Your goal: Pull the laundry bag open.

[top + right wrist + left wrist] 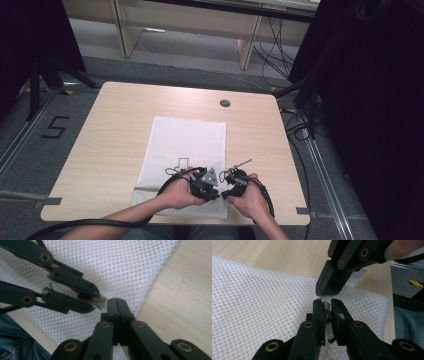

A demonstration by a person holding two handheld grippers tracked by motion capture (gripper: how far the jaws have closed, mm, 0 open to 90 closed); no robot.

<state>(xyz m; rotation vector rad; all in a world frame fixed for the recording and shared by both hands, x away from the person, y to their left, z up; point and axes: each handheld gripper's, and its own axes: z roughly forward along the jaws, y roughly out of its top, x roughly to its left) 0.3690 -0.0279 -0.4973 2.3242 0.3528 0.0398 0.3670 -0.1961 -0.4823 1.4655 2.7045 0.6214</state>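
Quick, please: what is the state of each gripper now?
Left gripper: nearly shut on a small brown-white piece at the mesh bag's edge.
Right gripper: shut; what it holds cannot be told.

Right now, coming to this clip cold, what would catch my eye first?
The white mesh bag lying flat on the middle of the wooden table, its near end at the table's front edge. There the left gripper and the right gripper meet tip to tip over the bag's near right corner. The right one is shut on a white tab at the bag's edge, while the left one's jaws are nearly closed beside it.
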